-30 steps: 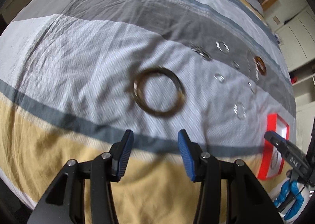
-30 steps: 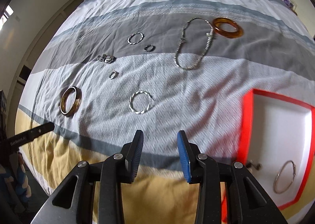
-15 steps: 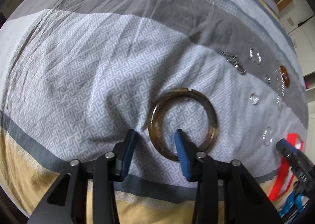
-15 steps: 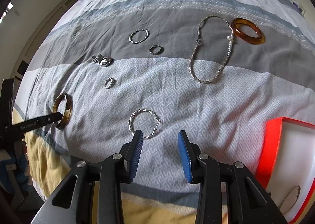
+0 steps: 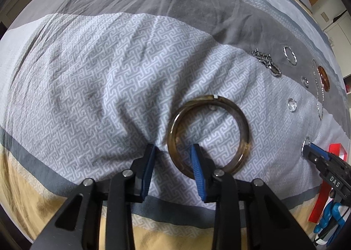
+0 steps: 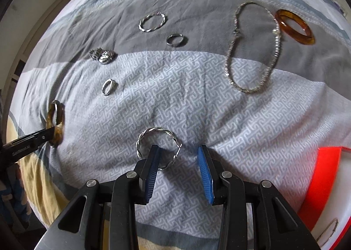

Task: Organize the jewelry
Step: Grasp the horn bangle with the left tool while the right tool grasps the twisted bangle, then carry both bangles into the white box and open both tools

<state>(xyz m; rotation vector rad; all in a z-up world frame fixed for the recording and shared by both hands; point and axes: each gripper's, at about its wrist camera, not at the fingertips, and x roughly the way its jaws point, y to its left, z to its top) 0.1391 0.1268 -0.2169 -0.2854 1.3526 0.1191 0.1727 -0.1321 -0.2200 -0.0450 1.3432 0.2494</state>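
The brown bangle's near rim is straddled by the released left tool; the twisted silver bangle by the released right tool.

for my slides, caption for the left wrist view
Open left gripper straddling the near rim of a tortoiseshell bangle on a patterned bedspread.

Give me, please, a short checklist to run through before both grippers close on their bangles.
1. Left gripper open: ok.
2. Tortoiseshell bangle rim between its fingers: ok, the near-left rim sits in the gap.
3. Right gripper open: ok.
4. Twisted silver bangle rim between its fingers: ok, though off-centre, hard against one finger.
5. Red box within view for drop-off: ok.
6. Bedspread fabric clear of the fingertips: cannot tell.
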